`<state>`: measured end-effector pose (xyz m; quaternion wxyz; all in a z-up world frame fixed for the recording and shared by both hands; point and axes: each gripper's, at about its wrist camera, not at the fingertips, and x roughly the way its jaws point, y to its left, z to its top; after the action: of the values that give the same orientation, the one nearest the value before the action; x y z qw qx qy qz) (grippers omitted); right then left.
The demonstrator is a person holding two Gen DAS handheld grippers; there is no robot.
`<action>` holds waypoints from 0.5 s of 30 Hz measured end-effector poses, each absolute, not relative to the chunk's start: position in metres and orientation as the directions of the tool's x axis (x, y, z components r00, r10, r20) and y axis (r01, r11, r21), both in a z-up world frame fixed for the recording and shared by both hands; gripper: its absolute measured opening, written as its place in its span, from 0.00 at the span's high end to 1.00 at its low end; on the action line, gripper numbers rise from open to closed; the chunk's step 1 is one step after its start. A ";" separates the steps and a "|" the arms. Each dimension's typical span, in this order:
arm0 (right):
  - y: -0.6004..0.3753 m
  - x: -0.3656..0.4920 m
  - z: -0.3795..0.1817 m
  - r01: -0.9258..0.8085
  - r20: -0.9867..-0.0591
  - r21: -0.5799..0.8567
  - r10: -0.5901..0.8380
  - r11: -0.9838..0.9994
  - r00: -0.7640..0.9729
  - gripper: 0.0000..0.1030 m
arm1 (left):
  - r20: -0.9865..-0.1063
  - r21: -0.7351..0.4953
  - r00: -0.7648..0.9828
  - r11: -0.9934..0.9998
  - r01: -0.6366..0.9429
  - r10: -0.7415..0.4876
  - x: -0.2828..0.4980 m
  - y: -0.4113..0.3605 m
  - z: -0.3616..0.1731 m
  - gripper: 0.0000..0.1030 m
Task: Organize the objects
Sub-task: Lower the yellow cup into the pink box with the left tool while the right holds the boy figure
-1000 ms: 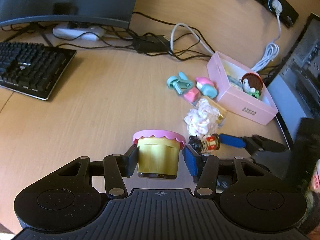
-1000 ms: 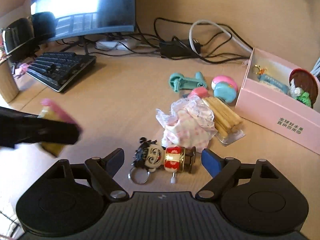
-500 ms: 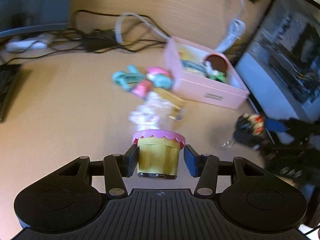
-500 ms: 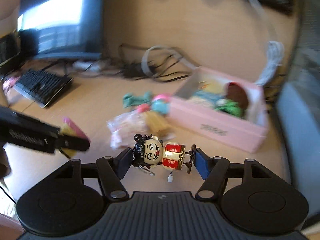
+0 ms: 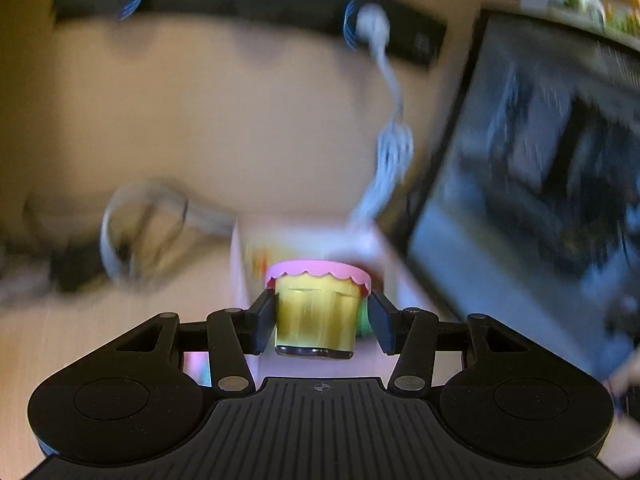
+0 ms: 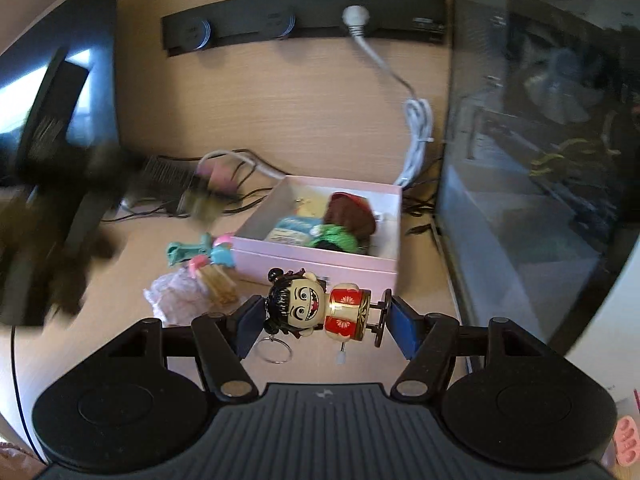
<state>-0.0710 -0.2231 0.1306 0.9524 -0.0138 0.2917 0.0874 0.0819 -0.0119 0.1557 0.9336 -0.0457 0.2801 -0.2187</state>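
My left gripper is shut on a yellow cup with a pink scalloped lid, held in the air close over the blurred pink box. My right gripper is shut on a wind-up doll keychain with black hair and a red drum body, held above the desk just in front of the pink box. The box holds a brown-haired doll and a blue packet. The left gripper shows as a dark blur at the left of the right wrist view.
Teal and pink toys, a lace bag and a pack of sticks lie left of the box. A glass-sided computer case stands right of it. Cables and a power strip are behind.
Both grippers have lifted their objects and swung right towards the pink box. The right gripper closed on the doll keychain and raised it off the desk.
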 end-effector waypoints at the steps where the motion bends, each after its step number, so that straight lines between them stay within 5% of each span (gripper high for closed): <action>1: -0.225 -0.071 0.130 -0.165 -0.556 0.028 0.152 0.986 0.817 0.35 | -0.468 -0.205 0.768 0.899 0.387 -0.437 0.095 -0.017 0.164 0.47; 4: -0.232 -0.072 0.130 -0.148 -0.549 0.045 0.148 0.988 0.823 0.35 | -0.423 -0.194 0.785 0.892 0.409 -0.452 0.139 -0.035 0.177 0.47; 8: -0.236 -0.065 0.125 -0.142 -0.559 0.055 0.148 0.988 0.816 0.35 | -0.565 -0.181 0.712 0.905 0.385 -0.416 0.208 -0.067 0.162 0.47; 13: -0.236 -0.064 0.120 -0.133 -0.565 0.053 0.139 0.990 0.814 0.35 | -0.613 -0.251 0.685 0.919 0.303 -0.394 0.223 -0.064 0.133 0.48; 15: -0.239 -0.060 0.118 -0.125 -0.580 0.073 0.144 0.990 0.802 0.35 | -0.665 -0.182 0.640 0.915 0.361 -0.385 0.219 -0.071 0.121 0.47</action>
<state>-0.0597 -0.2389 0.1179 0.9490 0.0156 0.3068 0.0708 0.2189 -0.0712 0.1208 0.9055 -0.0162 0.3706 -0.2059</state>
